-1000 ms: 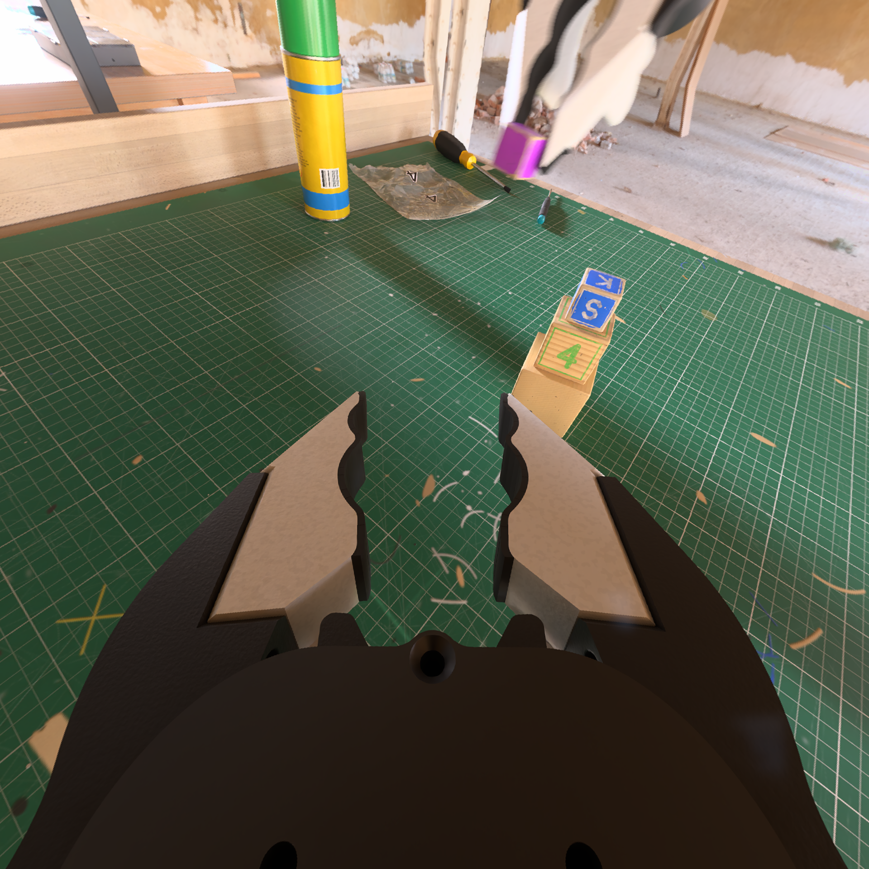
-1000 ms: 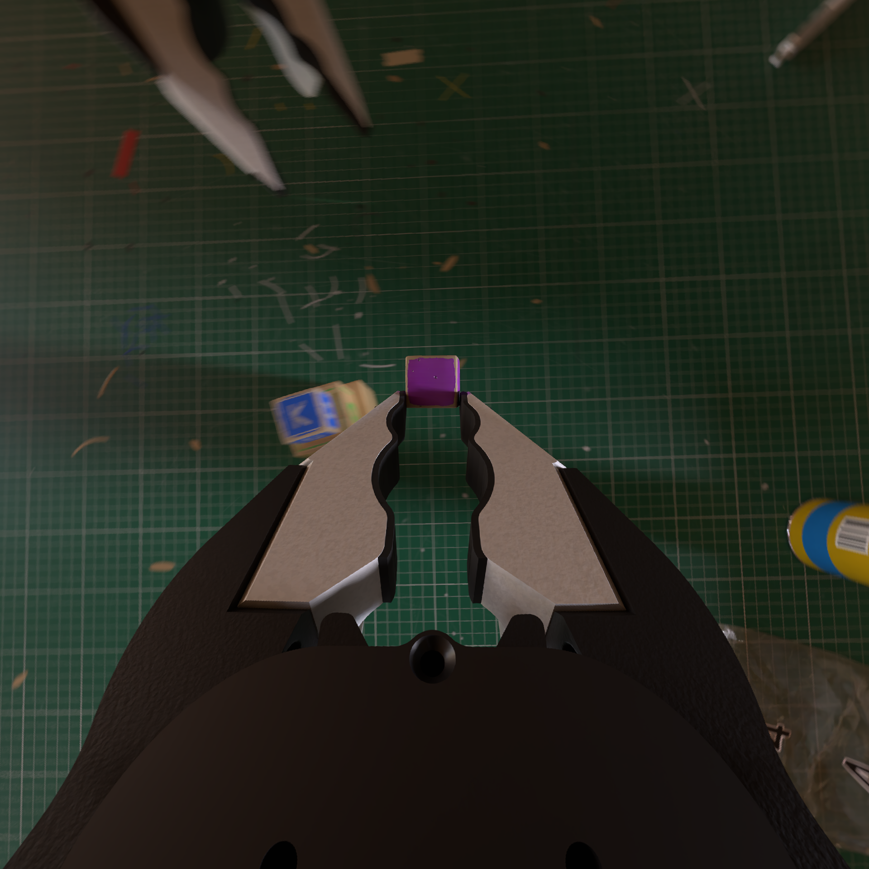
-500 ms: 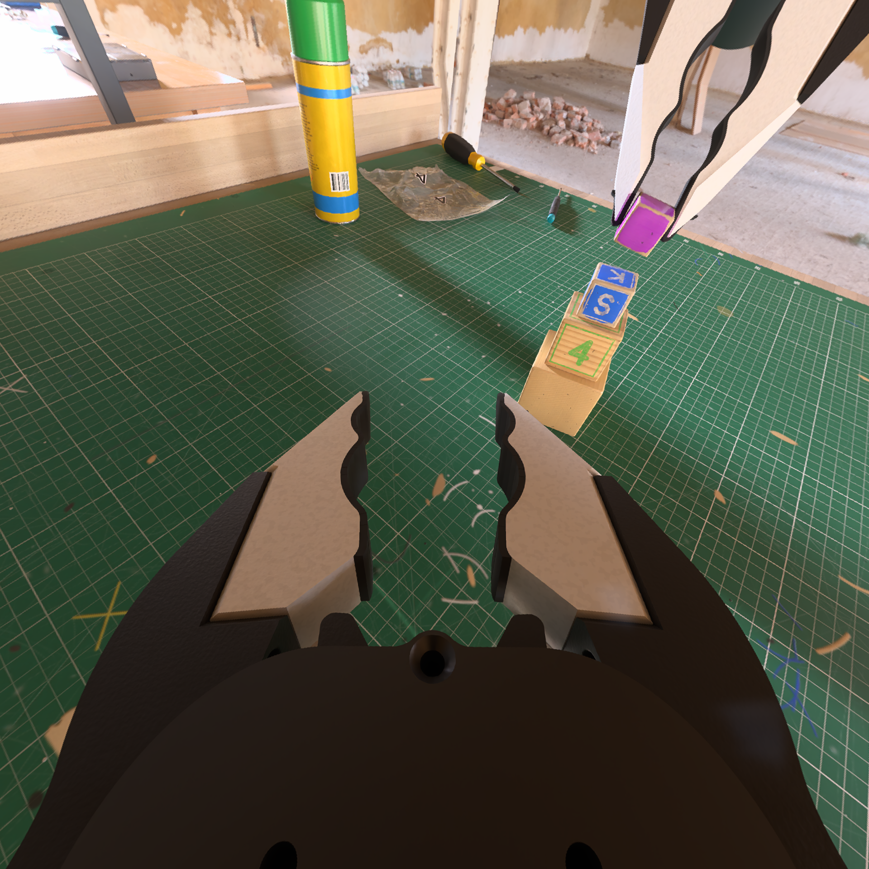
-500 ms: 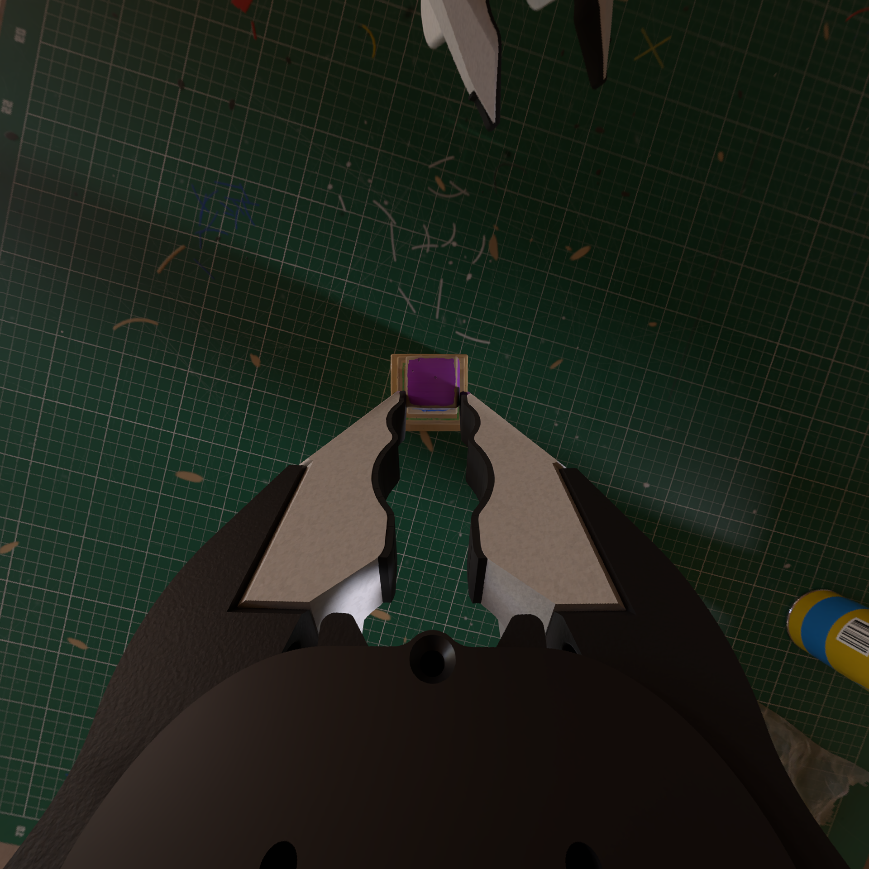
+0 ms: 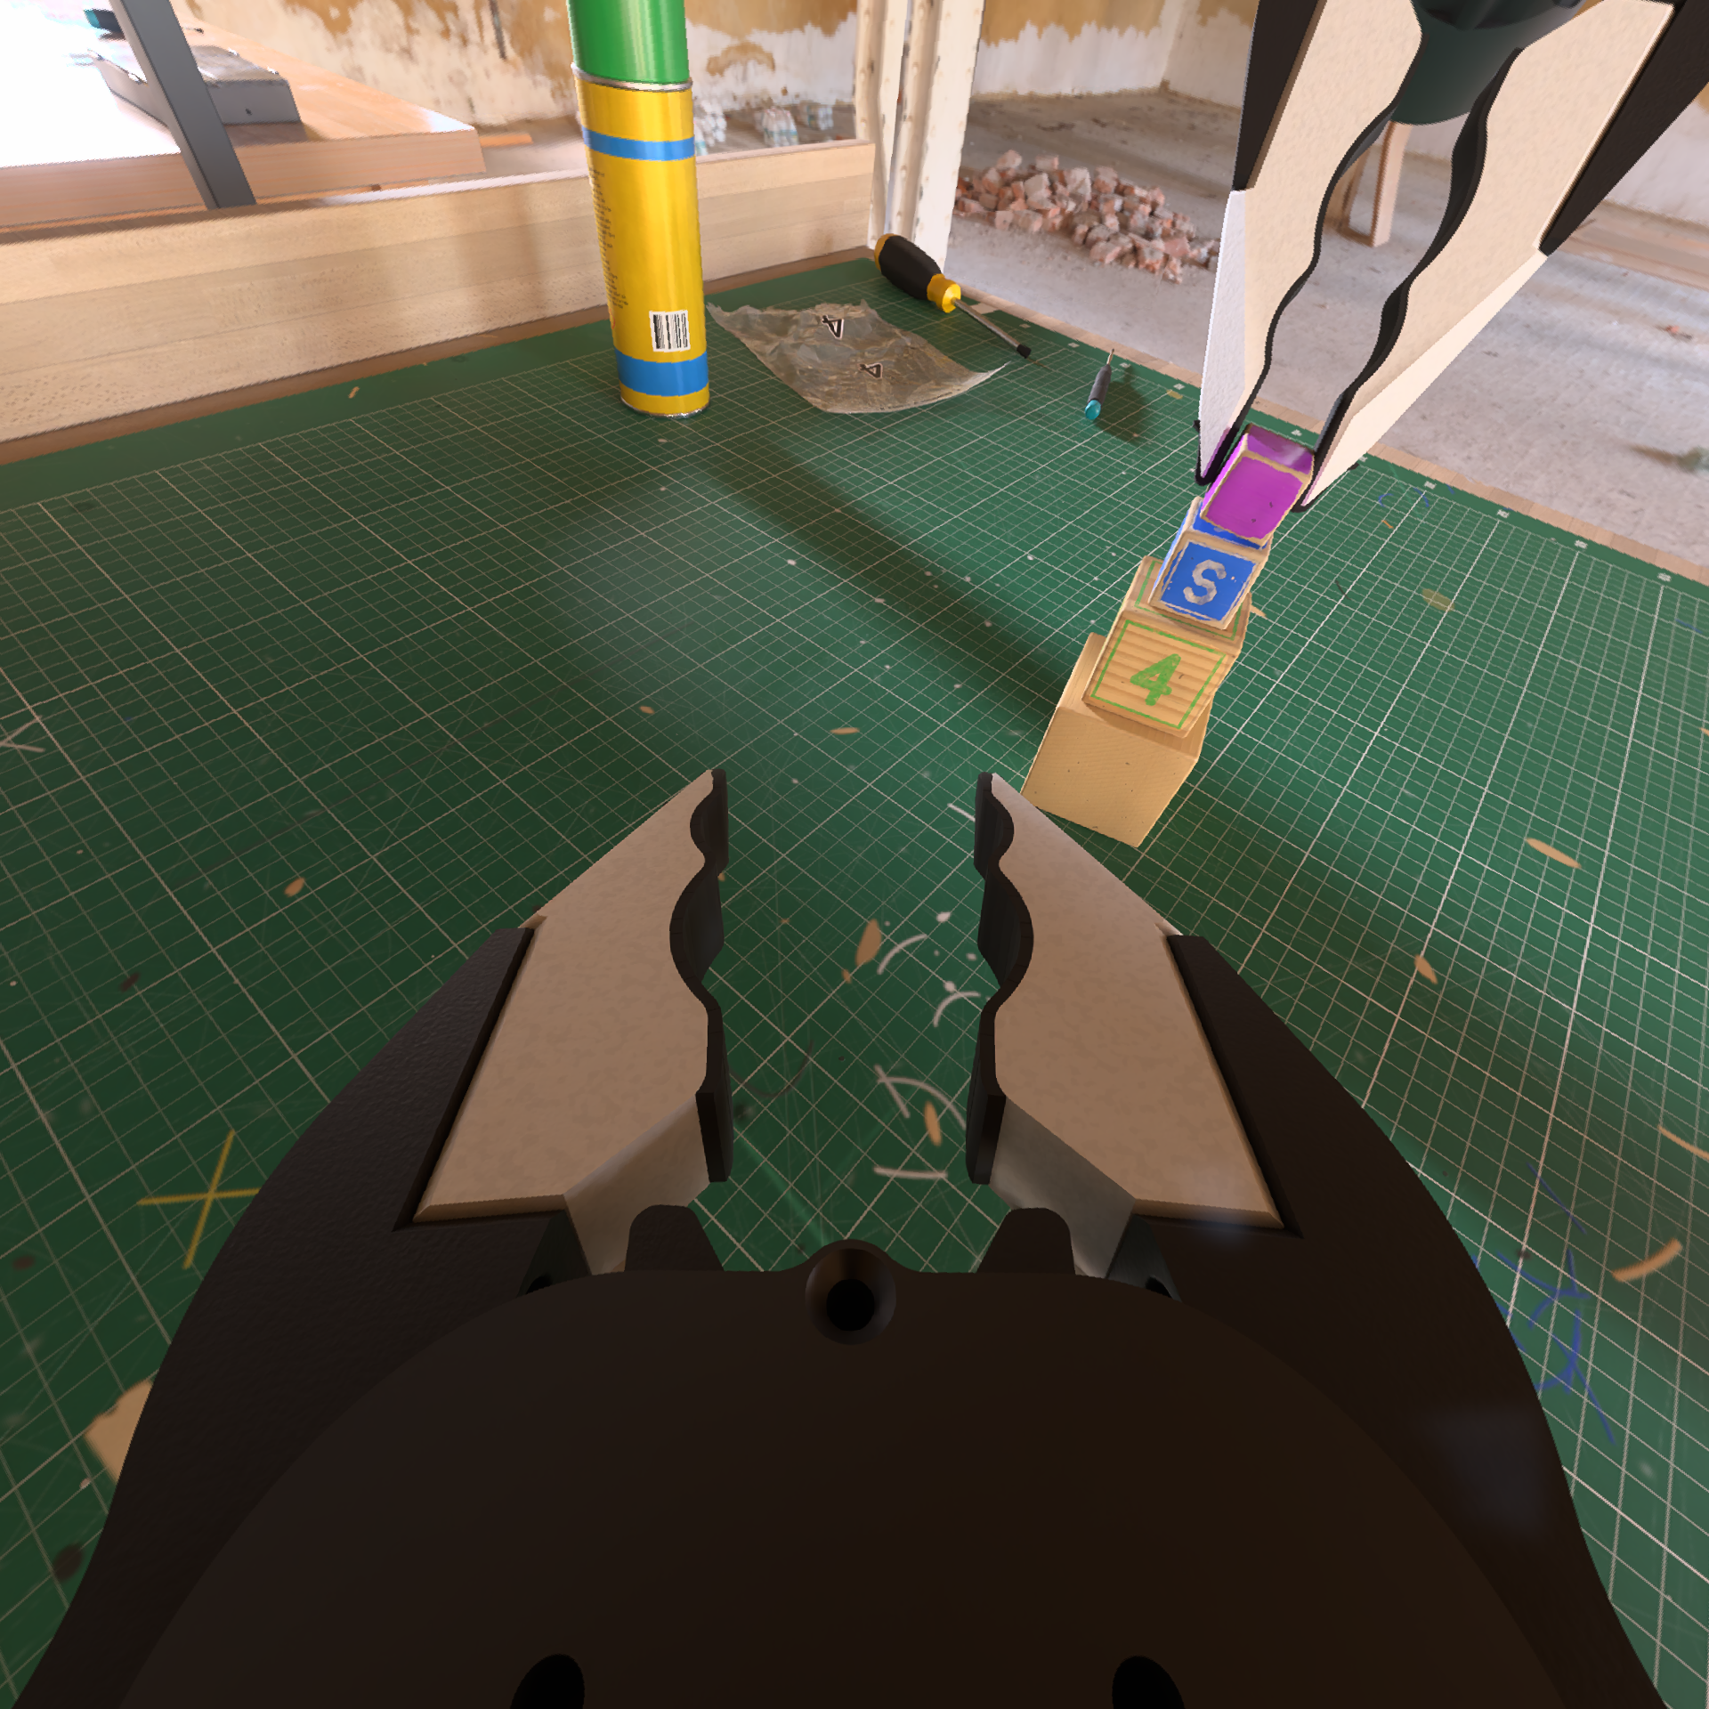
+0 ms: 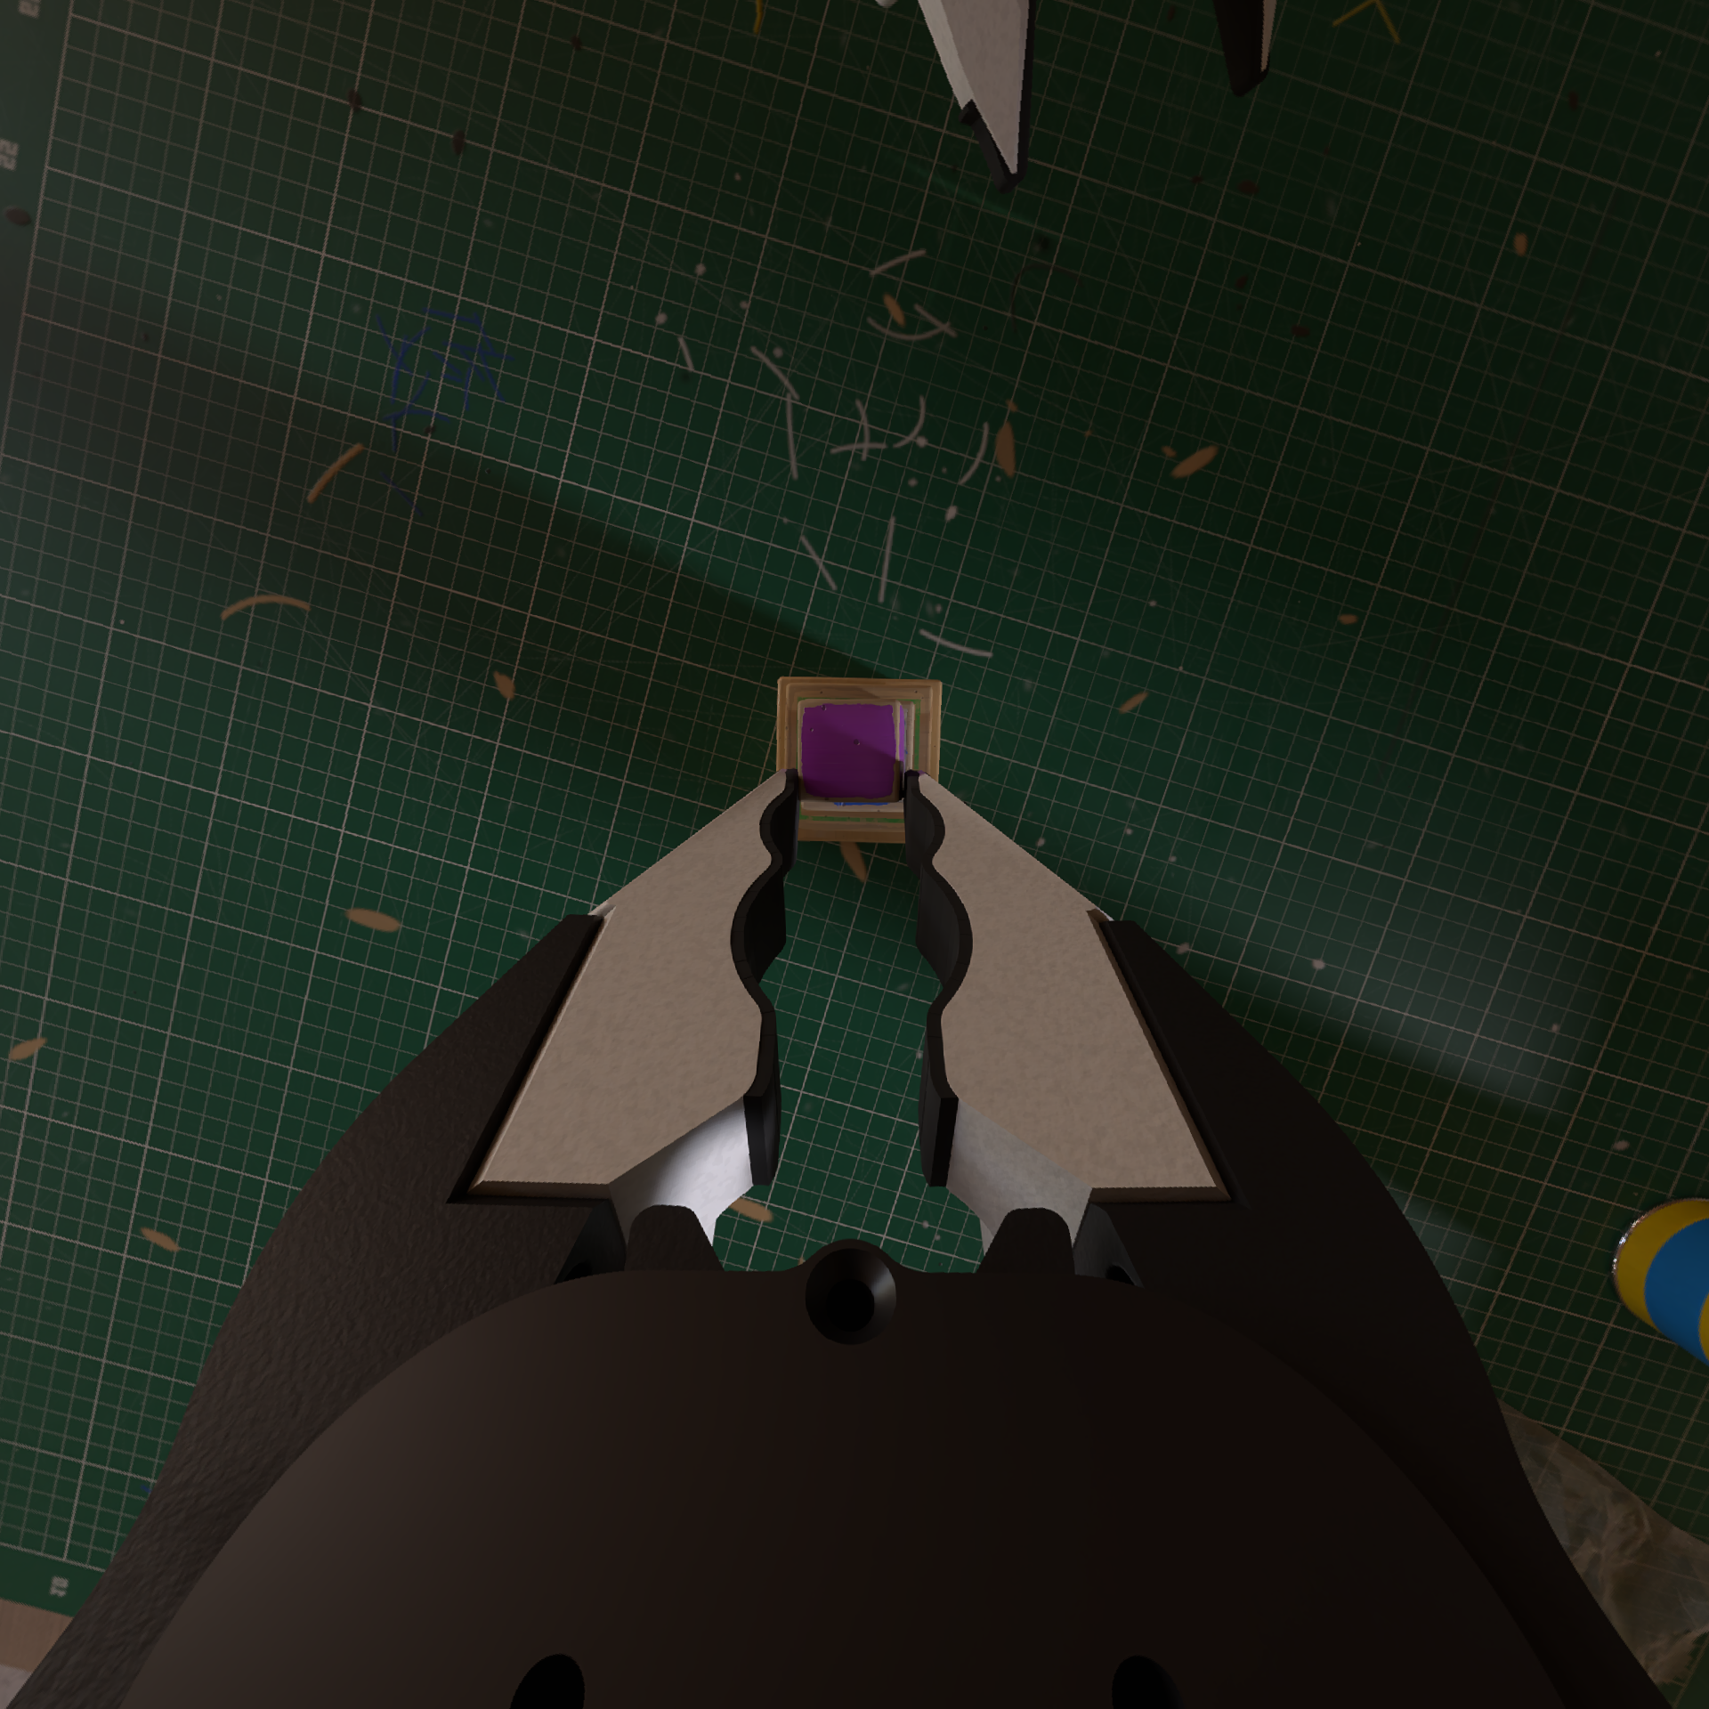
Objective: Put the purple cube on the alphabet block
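Observation:
My right gripper (image 6: 849, 786) points straight down and is shut on the purple cube (image 6: 849, 747). In the left wrist view the cube (image 5: 1256, 490) sits on or just above the blue alphabet block (image 5: 1202, 584), held by the right gripper (image 5: 1253, 485). The blue block tops a stack: a wooden block with a green figure (image 5: 1156, 680) and a plain wooden block (image 5: 1114, 772) below. From above, only the wooden rim of the stack (image 6: 925, 717) shows around the cube. My left gripper (image 5: 849, 795) is open and empty, low over the green mat, left of the stack.
On the green cutting mat (image 5: 370, 694) stand a tall yellow and green spray can (image 5: 647, 231), a crumpled clear wrapper (image 5: 855, 356), a yellow-handled screwdriver (image 5: 934, 287) and a small blue screwdriver (image 5: 1098, 393) at the far edge. The can also shows in the right wrist view (image 6: 1669, 1281).
The right gripper carried the purple cube over the stack and lowered it onto the blue block. The left gripper stayed open and drew back slightly.

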### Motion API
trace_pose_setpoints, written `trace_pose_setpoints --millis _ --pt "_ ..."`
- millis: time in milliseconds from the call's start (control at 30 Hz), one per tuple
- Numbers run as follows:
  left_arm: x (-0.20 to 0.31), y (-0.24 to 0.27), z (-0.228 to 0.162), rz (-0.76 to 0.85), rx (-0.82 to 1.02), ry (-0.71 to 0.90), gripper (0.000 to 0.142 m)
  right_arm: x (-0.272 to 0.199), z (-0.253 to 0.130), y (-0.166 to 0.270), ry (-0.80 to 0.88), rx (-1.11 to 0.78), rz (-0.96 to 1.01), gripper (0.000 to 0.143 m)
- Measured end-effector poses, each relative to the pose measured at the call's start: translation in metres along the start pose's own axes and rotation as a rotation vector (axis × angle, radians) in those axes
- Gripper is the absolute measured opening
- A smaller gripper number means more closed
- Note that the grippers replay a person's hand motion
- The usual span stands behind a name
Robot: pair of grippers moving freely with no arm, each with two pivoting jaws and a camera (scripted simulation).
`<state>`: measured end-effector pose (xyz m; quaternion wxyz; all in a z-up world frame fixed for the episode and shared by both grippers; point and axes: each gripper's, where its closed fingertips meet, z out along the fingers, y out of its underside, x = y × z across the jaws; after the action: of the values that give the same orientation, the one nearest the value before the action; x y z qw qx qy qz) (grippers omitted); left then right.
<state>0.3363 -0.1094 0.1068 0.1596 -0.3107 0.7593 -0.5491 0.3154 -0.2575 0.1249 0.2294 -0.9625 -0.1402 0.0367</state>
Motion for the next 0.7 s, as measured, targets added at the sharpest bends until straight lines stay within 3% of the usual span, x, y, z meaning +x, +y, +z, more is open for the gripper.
trace_pose_setpoints --millis 467,533,700 --pt "0.000 0.002 0.001 -0.004 -0.009 0.003 0.054 0.002 0.001 0.001 0.004 0.012 0.015 0.022" --pt "0.000 0.002 0.001 -0.004 -0.010 0.004 0.054 0.002 -0.001 0.000 0.005 0.011 0.014 0.031" --pt "0.000 0.000 0.000 -0.004 -0.001 0.001 0.054 0.009 -0.024 -0.012 0.063 0.107 0.040 0.038"
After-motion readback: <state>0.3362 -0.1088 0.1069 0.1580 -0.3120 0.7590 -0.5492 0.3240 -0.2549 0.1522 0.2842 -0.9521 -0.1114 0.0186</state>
